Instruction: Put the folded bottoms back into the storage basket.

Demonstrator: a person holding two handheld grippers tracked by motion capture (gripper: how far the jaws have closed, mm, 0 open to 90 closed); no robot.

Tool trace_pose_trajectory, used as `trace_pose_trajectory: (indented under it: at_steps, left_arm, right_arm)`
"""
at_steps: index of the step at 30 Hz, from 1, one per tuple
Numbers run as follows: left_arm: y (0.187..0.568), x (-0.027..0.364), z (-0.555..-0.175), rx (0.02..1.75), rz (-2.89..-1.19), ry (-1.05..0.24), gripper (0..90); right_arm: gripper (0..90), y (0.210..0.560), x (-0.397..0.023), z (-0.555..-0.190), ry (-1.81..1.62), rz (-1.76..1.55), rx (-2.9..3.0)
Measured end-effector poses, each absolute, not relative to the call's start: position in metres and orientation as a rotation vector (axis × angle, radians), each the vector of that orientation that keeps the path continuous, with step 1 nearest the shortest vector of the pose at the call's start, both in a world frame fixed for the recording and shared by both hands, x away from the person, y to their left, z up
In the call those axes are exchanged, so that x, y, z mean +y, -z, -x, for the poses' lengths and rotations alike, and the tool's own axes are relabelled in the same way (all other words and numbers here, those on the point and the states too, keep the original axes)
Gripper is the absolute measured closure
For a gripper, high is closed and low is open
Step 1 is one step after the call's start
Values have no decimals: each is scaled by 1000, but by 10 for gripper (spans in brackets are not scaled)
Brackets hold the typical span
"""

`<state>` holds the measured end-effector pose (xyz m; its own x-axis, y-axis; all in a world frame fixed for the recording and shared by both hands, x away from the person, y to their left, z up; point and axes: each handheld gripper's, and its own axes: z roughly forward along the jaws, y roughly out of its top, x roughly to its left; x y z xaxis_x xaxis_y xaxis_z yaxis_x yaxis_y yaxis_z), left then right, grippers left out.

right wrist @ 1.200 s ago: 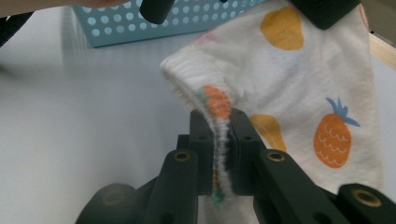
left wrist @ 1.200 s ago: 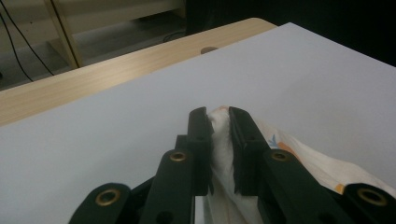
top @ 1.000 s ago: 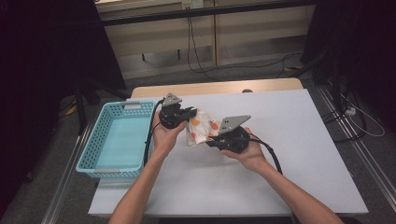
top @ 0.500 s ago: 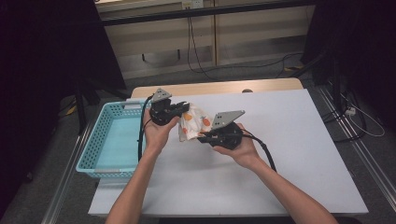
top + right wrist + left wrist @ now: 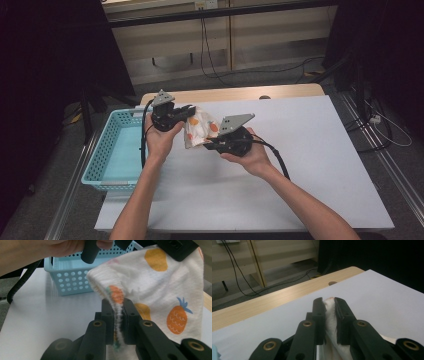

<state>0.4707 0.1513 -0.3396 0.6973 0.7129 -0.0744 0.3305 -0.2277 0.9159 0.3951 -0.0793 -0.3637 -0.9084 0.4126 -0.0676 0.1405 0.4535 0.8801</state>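
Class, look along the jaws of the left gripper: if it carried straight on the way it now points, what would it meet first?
The left gripper, shut on the white cloth, points over the white tabletop toward its wooden far edge. The way looks free at first; it would probably meet the tabletop near that edge, though depth is hard to judge.

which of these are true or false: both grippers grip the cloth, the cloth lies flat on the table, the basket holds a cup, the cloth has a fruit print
1. Both grippers grip the cloth: true. The left gripper and right gripper are each shut on the cloth.
2. The cloth lies flat on the table: false. It hangs between the grippers above the table.
3. The basket holds a cup: false. What shows of the basket is empty.
4. The cloth has a fruit print: true. Orange pineapples show on it.
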Motion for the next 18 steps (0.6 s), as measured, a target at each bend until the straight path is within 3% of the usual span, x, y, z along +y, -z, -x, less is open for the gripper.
trace_pose_trajectory:
  at_steps: [18]
  left_arm:
    - [329, 178, -468, 830, -1811, -485, 801]
  right_arm:
    - [822, 354, -50, -398, -1454, -443, 2429]
